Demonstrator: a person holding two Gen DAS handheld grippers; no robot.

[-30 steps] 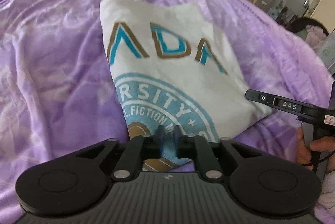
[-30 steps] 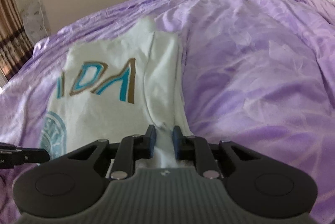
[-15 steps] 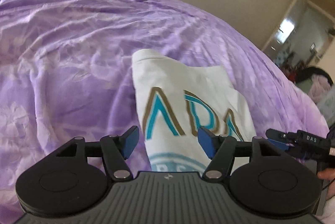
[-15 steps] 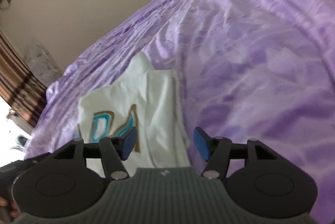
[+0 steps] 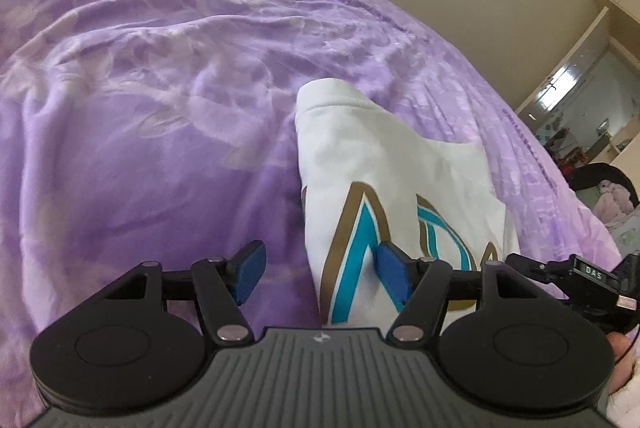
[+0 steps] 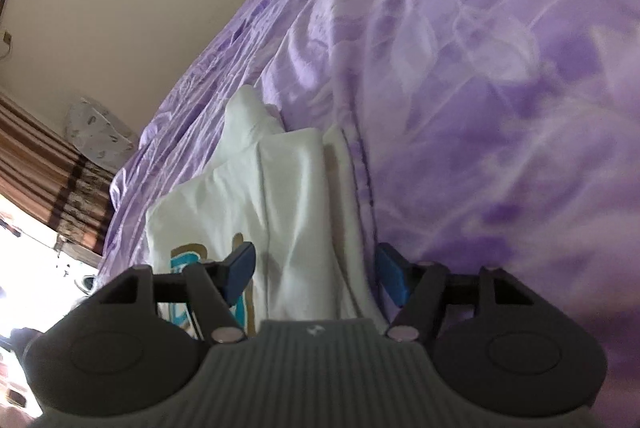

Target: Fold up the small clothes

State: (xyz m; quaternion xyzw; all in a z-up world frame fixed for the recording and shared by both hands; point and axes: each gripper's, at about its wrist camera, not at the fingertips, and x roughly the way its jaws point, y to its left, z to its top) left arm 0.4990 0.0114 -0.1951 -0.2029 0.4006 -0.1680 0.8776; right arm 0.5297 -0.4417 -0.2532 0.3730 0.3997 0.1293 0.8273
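I see both my left gripper (image 5: 318,270) and right gripper (image 6: 316,270) with jaws spread, holding nothing, above the folded white shirt (image 5: 384,172) lying on the purple bedspread (image 5: 160,88)

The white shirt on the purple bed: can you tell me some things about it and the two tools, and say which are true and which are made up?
1. The white shirt lies on a purple bedspread. True.
2. The left tool is clamped shut on the shirt. False: its jaws stand wide open and hold nothing.
3. The shirt has teal letters with brown edges. True.
4. The right tool is carrying a sock. False: it is open and empty, with the folded shirt below it.
5. The bedspread is green. False: it is purple.
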